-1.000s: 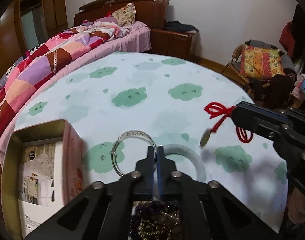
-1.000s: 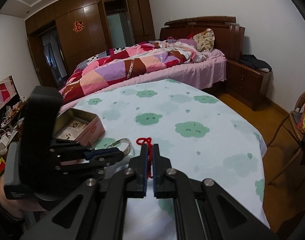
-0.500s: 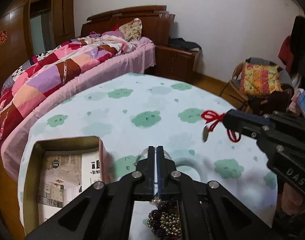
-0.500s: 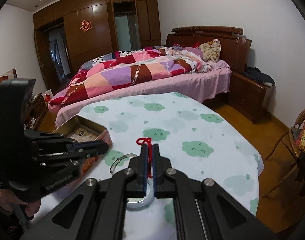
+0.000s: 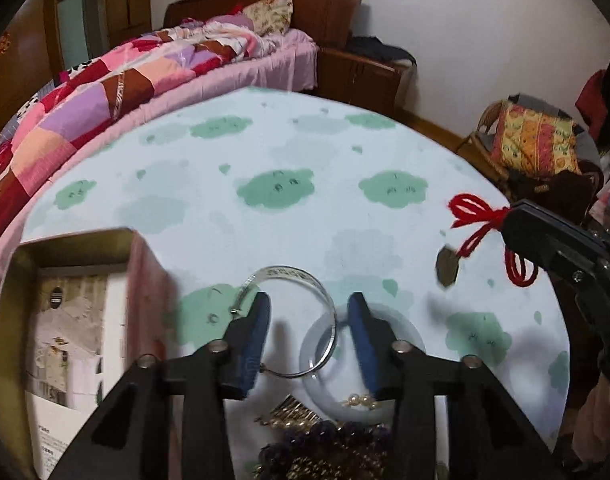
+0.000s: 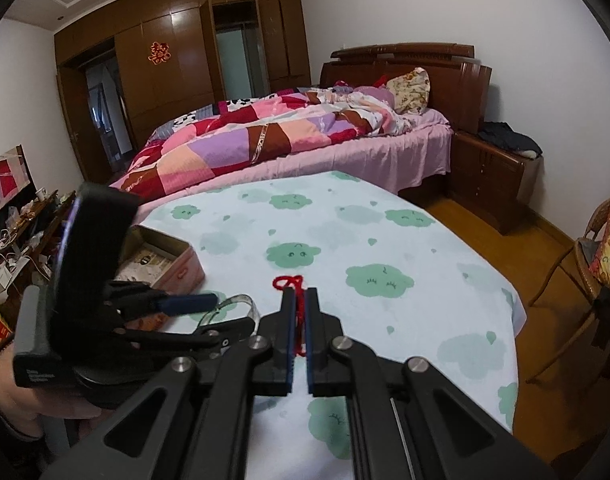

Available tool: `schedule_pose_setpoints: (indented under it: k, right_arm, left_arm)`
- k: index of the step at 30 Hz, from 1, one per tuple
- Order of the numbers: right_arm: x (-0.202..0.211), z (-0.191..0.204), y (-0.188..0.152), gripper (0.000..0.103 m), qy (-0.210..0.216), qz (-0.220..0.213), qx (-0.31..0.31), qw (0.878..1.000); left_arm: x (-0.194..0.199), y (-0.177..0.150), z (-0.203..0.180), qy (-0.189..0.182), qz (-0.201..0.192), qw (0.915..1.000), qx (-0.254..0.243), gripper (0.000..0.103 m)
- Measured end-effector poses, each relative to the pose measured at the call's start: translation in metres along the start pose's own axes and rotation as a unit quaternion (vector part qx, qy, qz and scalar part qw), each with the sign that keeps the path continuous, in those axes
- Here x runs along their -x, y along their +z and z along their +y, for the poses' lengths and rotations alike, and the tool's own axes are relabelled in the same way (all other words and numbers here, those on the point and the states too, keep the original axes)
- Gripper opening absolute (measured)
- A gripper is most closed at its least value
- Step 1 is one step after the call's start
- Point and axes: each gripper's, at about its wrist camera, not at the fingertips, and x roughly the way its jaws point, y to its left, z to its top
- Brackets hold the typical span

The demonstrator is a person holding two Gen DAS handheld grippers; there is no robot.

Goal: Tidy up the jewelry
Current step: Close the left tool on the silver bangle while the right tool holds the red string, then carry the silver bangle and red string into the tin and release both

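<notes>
My left gripper hovers over the jewelry with its jaws opening. A silver bangle lies between them, overlapping a white translucent bangle, and the pads do not press on it. Below them lie a purple bead bracelet, pearl earrings and a gold clip. My right gripper is shut on a red cord. In the left wrist view the red cord hangs from it above the table with a dark pendant dangling.
An open tin box with printed paper inside stands at the left of the round table, which has a cloud-print cloth. A bed lies beyond the table, and a chair with a cushion stands at the right.
The left jaws, shut before, have parted, and the silver bangle now lies loose between them. The right gripper still holds the red cord in about the same place.
</notes>
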Motion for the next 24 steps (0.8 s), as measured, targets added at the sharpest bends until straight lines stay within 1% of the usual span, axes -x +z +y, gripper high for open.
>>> schedule_pose_setpoints:
  k: [2, 3, 4, 5, 6, 8, 11, 15, 19, 24]
  right_arm:
    - [-0.003, -0.001, -0.002, 0.005, 0.001, 0.004, -0.001, 1.000]
    - [-0.003, -0.001, -0.002, 0.005, 0.002, 0.004, 0.000, 1.000]
    - [-0.004, 0.000, -0.002, 0.005, 0.002, 0.005, 0.001, 1.000]
    - [-0.004, 0.001, -0.002, 0.005, 0.003, 0.006, 0.003, 1.000]
    - [-0.003, 0.002, -0.002, 0.005, 0.004, 0.006, 0.005, 1.000]
    - [-0.001, 0.005, 0.000, 0.005, 0.006, 0.004, 0.010, 1.000]
    - [0.003, 0.008, 0.005, 0.005, 0.005, -0.002, 0.015, 1.000]
    - [0.003, 0.016, 0.013, 0.005, 0.007, -0.004, 0.027, 1.000]
    - [0.001, 0.031, 0.025, 0.005, 0.017, -0.006, 0.047, 0.999]
    - [-0.007, 0.057, 0.044, 0.005, 0.039, -0.008, 0.070, 0.997]
  left_arm:
    - [-0.005, 0.000, -0.004, -0.004, 0.005, 1.0000, -0.006, 0.034]
    - [-0.005, 0.000, -0.005, -0.010, 0.005, 0.9999, -0.005, 0.028]
    - [-0.004, 0.002, -0.005, -0.017, 0.006, 0.9998, -0.004, 0.010]
    - [-0.003, 0.003, -0.006, -0.018, 0.008, 0.9998, -0.005, 0.006]
    - [-0.001, 0.004, -0.006, -0.016, 0.009, 0.9998, -0.009, 0.004]
    - [0.005, 0.004, -0.006, -0.025, 0.004, 0.9996, -0.012, 0.004]
    - [0.018, 0.004, 0.001, -0.029, -0.007, 0.9995, -0.009, 0.004]
    - [0.046, 0.005, 0.017, -0.025, -0.032, 0.9992, -0.006, 0.004]
    - [0.074, 0.009, 0.041, -0.011, -0.057, 0.9983, -0.001, 0.004]
    - [0.090, 0.013, 0.082, 0.031, -0.075, 0.9966, 0.015, 0.004]
